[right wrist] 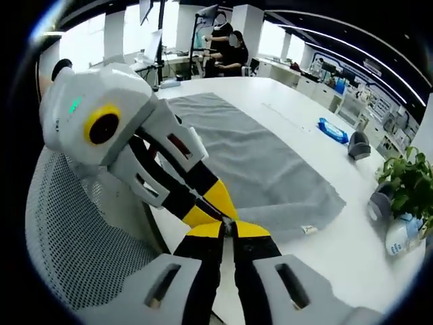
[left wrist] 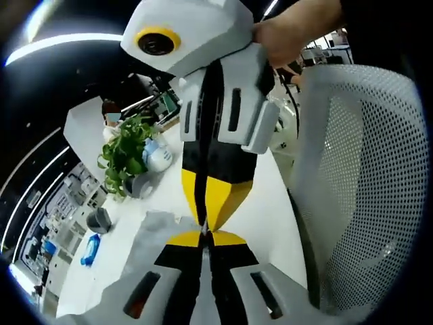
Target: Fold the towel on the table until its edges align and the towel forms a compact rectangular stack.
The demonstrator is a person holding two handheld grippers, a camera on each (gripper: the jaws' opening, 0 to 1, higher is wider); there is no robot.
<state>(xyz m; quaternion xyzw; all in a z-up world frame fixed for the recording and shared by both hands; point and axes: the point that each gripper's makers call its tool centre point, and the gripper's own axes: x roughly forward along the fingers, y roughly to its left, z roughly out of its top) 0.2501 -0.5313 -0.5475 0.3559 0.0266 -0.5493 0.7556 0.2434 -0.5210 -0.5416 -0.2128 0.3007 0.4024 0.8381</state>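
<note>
Table [right wrist: 284, 101]: long white top carrying everything here; it runs away from the near edge, and the towel, my landmark, lies flat on it.
Mesh chair [left wrist: 365, 189]: white backrest just off the table's near edge, on the near side of the towel, close to both grippers.
Towel [right wrist: 257, 156]: grey and spread out in one flat layer, nothing folded over yet, one corner with a small tag pointing to the near edge. It looks like the fold is not yet begun.
Left gripper [right wrist: 226, 223]: angles down from the chair side to the table edge just short of the towel's near corner; jaws pressed together, yellow tips meeting, nothing between them.
Right gripper [left wrist: 205, 227]: comes in from the opposite way, tip to tip with the left one, jaws likewise closed and empty. I'd judge both are parked together off the cloth, so the corners stay free for a first grasp.
Potted plant [right wrist: 406, 179]: beyond the towel's short end, well apart from it, out of any fold path.
Blue packet [right wrist: 333, 131]: off the towel's far long side, apart from it.
</note>
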